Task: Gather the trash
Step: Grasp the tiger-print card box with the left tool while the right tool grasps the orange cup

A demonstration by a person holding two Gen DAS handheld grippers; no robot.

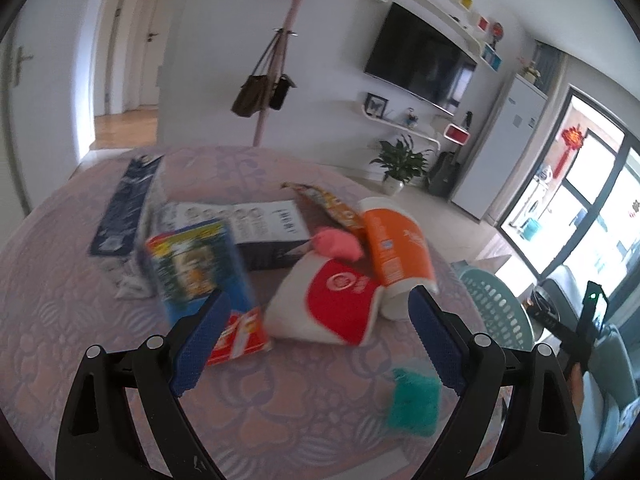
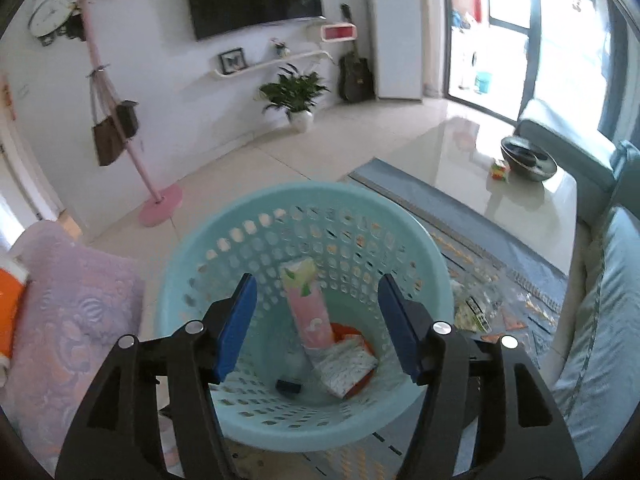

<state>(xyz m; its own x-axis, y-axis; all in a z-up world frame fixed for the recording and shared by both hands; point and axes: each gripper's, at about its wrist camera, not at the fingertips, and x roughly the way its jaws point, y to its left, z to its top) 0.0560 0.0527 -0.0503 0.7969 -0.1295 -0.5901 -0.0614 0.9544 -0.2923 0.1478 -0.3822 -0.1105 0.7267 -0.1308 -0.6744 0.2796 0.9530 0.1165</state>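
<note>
Looking along the left gripper (image 1: 316,332): jaws spread wide, nothing between the pads. Below them lies a table (image 1: 60,300) under a pink quilted cloth. Trash on it: a red-and-white paper cup (image 1: 332,304) on its side, touching an orange cup (image 1: 396,244); a blue-and-red box (image 1: 200,264) near the left pad; a teal scrap (image 1: 412,404) beside the right pad.

Right wrist view: the right gripper (image 2: 316,324) hangs released over a light blue basket (image 2: 192,256) on the floor, with no item touching either pad. Inside the basket, a pink-and-green carton (image 2: 308,304) leans against a patterned packet (image 2: 348,364).
</note>
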